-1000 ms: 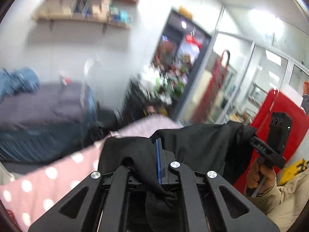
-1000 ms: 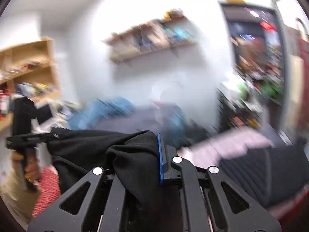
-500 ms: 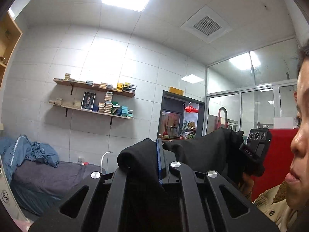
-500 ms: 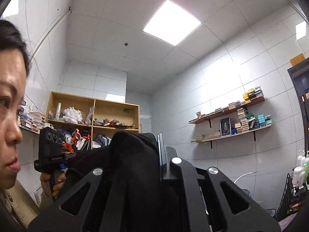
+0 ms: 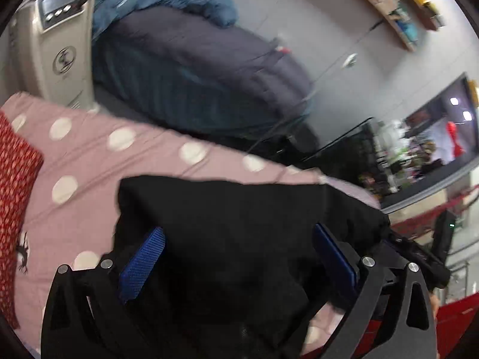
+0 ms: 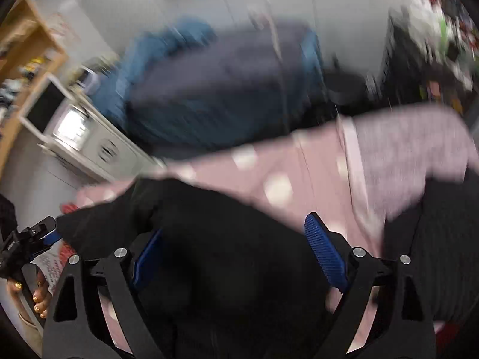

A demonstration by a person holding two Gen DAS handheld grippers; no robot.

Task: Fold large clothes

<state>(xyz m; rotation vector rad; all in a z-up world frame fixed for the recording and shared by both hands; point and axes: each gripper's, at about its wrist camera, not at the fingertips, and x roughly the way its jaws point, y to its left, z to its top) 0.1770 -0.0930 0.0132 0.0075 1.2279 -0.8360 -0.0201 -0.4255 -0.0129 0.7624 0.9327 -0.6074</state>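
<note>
Half a second before this, you had both grippers up near your face, each one pinched tight on a bunch of the black fabric garment [image 5: 227, 239], with ceiling tiles filling the background. By this moment you'd swung both of them down toward the pink bedsheet with white polka dots [image 5: 125, 161], and both had let go: the blue ribbed pads [image 5: 140, 261] on your left gripper [image 5: 236, 257] stood spread wide, and the right gripper [image 6: 239, 254] had its blue pads [image 6: 324, 251] just as far apart.

The garment didn't get left behind, though. In the left wrist view it sat draped across the gap between the open fingers, its far edge lying out over the sheet ahead of the fingertips. Same deal in the right wrist view: black cloth filled the space between the pads and ran off to the left, toward your other gripper [image 6: 33, 239], which showed at the edge of the frame in your hand with the gold nail polish [image 6: 30, 293]. Whether the cloth was fully resting on the bed or partly hanging off the fingers, I couldn't tell; both views were pretty smeared.

A red patterned cloth [image 5: 15, 194] lay on the sheet to the left, and a dark ribbed fabric [image 6: 443, 254] lay on the right side of the right view. Behind it all were the bed with the grey-blue cover [image 5: 191, 68] and a beige appliance [image 5: 57, 45].
</note>
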